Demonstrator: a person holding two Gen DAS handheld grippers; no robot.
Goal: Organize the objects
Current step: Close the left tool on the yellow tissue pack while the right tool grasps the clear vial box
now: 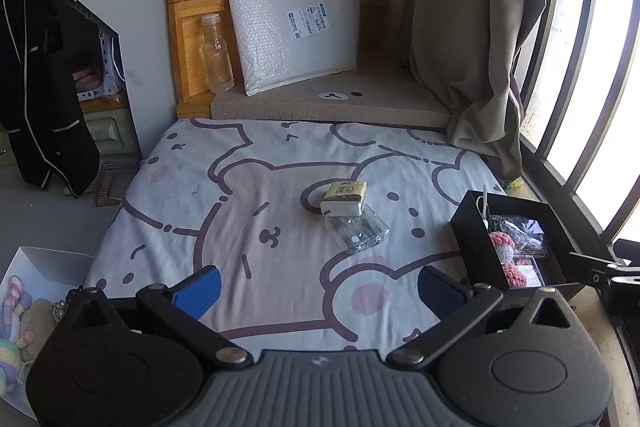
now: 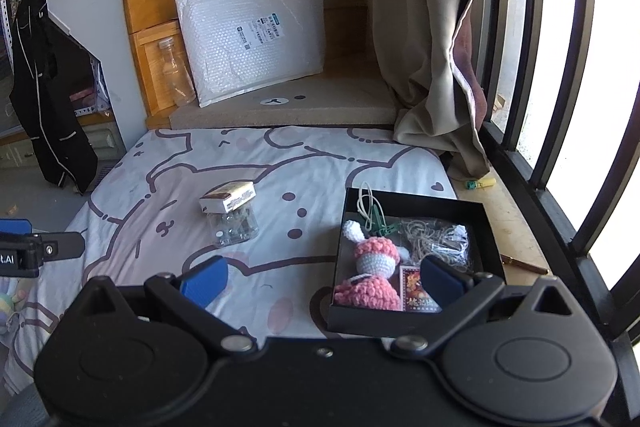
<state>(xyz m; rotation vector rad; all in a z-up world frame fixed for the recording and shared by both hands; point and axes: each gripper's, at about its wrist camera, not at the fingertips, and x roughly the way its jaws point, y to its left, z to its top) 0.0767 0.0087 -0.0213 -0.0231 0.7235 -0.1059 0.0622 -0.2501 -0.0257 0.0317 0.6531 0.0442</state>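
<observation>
In the left wrist view, our left hand-held gripper (image 1: 318, 291) sits at the bottom of the frame, jaws apart and empty, over the bed (image 1: 240, 211). At centre a small box (image 1: 344, 199) rests on a clear case (image 1: 358, 231); the black tray (image 1: 472, 243) is at right.

In the right wrist view, our right hand-held gripper (image 2: 322, 283) is spread wide, empty, its right finger over the tray (image 2: 416, 201) holding a crochet doll (image 2: 370, 267). The box (image 2: 229, 197) and case (image 2: 234, 227) lie left of the tray.

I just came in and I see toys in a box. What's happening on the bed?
Someone is tidying up with two handheld grippers. The left gripper and the right gripper are both open and holding nothing. A black box on the bear-print bedsheet already holds a pink crocheted doll, a green clip and some cord. A small white box resting on a clear plastic case is not packed yet.
</observation>
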